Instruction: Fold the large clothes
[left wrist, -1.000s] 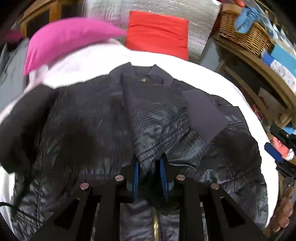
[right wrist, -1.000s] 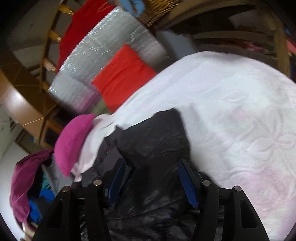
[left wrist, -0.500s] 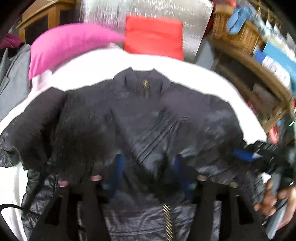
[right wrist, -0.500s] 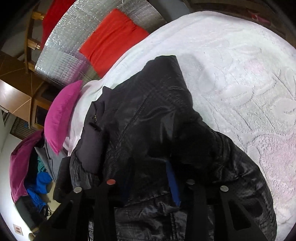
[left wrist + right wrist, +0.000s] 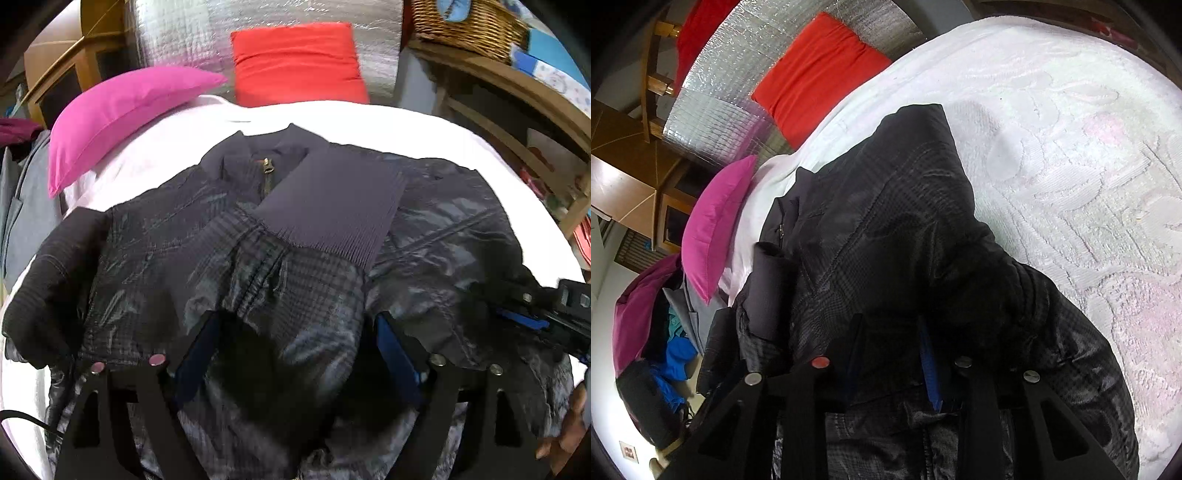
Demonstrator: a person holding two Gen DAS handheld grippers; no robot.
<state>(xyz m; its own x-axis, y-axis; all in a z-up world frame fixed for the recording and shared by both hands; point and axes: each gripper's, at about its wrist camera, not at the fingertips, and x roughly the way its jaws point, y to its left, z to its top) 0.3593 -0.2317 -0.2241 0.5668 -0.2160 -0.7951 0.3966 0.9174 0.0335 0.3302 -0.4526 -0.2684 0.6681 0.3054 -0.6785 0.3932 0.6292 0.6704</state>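
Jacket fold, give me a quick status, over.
Left gripper opening, fingers clear of fabric. Right gripper closing on the dark jacket. One cuffed sleeve folded across chest. Nothing in the way.

Magenta pillow [image 5: 122,110], upper left of the left wrist view – red cushion [image 5: 297,62] at top centre against silver quilted foil [image 5: 177,33]; wicker basket [image 5: 461,22] upper right on wooden shelving [image 5: 517,92]; white textured bedspread [image 5: 1071,166] beneath.
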